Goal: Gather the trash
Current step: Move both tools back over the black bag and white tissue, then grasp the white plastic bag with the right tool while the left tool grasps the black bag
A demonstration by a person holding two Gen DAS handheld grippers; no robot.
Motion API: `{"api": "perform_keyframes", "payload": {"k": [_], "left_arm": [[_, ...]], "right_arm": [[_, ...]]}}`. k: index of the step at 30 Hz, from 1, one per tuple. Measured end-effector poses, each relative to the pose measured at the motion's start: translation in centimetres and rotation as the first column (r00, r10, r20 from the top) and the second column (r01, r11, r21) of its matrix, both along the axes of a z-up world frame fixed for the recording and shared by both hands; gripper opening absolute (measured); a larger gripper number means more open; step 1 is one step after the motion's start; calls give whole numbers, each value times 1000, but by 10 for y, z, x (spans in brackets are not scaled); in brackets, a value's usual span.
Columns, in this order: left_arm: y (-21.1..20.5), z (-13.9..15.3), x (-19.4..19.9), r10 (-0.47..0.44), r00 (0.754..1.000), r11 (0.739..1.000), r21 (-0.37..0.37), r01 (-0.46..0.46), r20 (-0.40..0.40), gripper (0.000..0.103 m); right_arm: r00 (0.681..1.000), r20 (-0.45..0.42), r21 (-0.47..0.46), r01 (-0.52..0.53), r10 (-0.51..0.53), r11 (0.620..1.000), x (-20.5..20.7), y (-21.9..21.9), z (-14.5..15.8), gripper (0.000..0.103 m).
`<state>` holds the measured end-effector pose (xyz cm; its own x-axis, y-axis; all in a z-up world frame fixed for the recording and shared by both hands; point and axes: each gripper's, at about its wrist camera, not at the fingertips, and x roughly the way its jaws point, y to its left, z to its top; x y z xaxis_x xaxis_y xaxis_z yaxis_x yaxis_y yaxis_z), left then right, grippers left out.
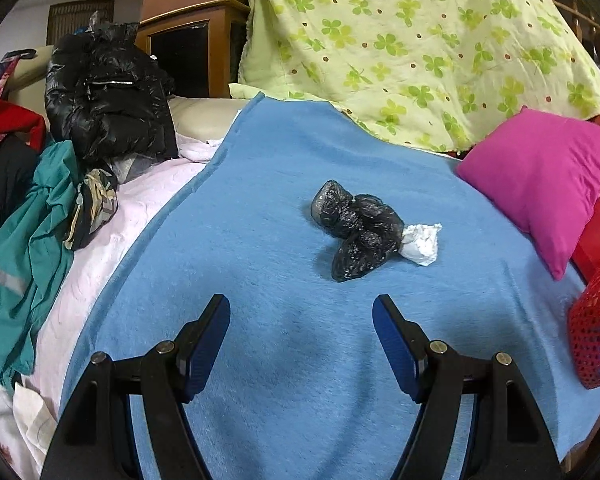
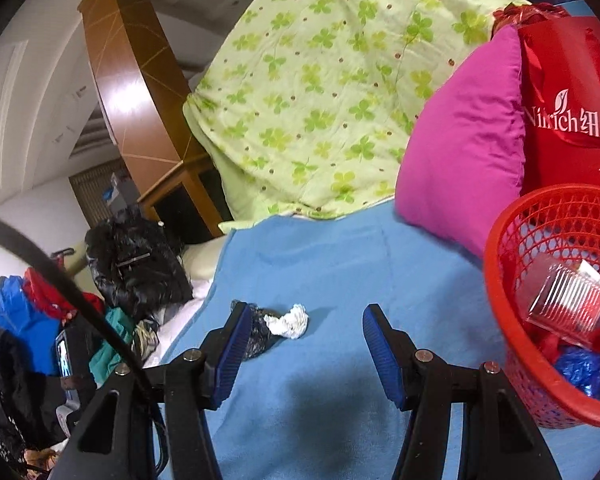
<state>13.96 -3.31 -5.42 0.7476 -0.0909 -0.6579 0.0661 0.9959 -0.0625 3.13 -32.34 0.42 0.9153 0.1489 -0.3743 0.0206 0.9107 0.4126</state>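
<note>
the crumpled black plastic bag [image 1: 356, 230] touches a wadded white tissue [image 1: 421, 243] on the blue fleece blanket [image 1: 260, 240] over the bed. both look light, soft and crushable; pinch each across its bulk. left tongs [image 1: 301, 312] and right tongs [image 2: 304, 322] stand apart, empty.

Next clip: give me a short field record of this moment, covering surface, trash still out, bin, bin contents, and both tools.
surface: blue blanket
trash out: black bag and white tissue, touching, lying on the blanket
bin: red basket at the right, beside the pink pillow
bin contents: clear plastic tray, blue wrapper, red scraps
left tool: open, empty, short of the bag
right tool: open, empty, short of the tissue
</note>
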Motion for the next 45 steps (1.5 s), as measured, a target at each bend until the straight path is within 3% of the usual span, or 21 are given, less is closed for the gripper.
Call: {"api": "perform_keyframes", "payload": {"k": [15,20,26,34,38,40,45], "left_arm": [[5,-21,20,5,999,999,-39,-6,-43,74],[7,-22,44,12,999,1000,-15,-13,-36,74],[11,-29,77,54,998,998,21,-53,-39,74],[35,-32,102,115,993,993,-37,-116,-27,74],[42,-28,114,116,993,987,-111,-114,18,74],[40,-26,119,105,994,986,-130,-99,36,74],[23,-17,131,33,995,984,-180,-15,96,80]], "right_arm": [[989,-136,42,-43,48,998,41,15,-24,62],[962,-248,123,-89,118,988,85,25,-45,62],[928,-333,157,-119,166,980,152,47,-68,62],[901,-417,227,-23,119,974,228,54,-110,62],[880,-462,212,-8,107,977,247,61,-127,58],[862,-490,212,-27,130,977,252,66,-137,38],[850,-505,105,-107,146,989,248,80,-133,29]]}}
